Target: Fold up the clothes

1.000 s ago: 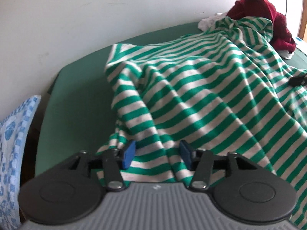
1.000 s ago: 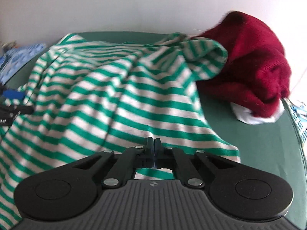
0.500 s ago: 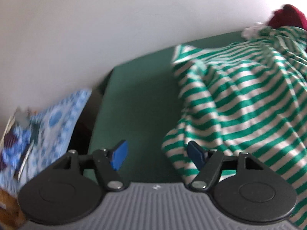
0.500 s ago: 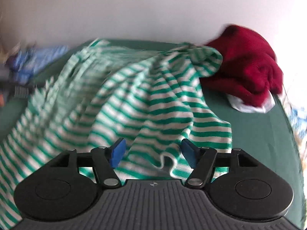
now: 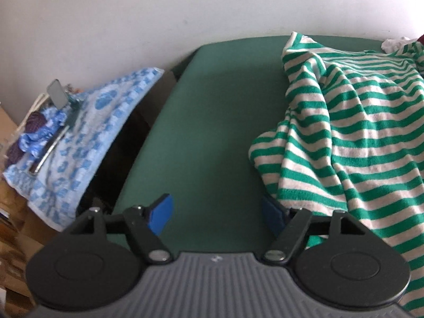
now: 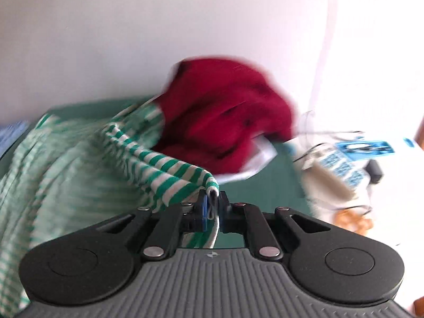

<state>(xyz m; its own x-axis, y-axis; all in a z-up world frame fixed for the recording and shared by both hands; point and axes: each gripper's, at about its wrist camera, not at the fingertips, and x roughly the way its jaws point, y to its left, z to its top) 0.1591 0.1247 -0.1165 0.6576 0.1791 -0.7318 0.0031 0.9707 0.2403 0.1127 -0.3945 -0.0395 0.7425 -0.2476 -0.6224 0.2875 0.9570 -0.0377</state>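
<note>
Right gripper (image 6: 212,210) now clamping striped shirt (image 6: 169,175) (hem), left gripper (image 5: 218,216) spread

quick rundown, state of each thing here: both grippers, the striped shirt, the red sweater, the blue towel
left gripper: open, empty, over bare green surface
right gripper: shut on striped shirt hem
striped shirt: rumpled, unfolded, one edge lifted
red sweater: heaped, unfolded
blue towel: spread flat beside the surface, small items on it

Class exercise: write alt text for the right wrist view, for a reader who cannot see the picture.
The right gripper is shut on a hem of the green-and-white striped top, lifting it off the green surface. Behind it a dark red garment lies heaped against a white wall; much of the picture is motion-blurred.
</note>
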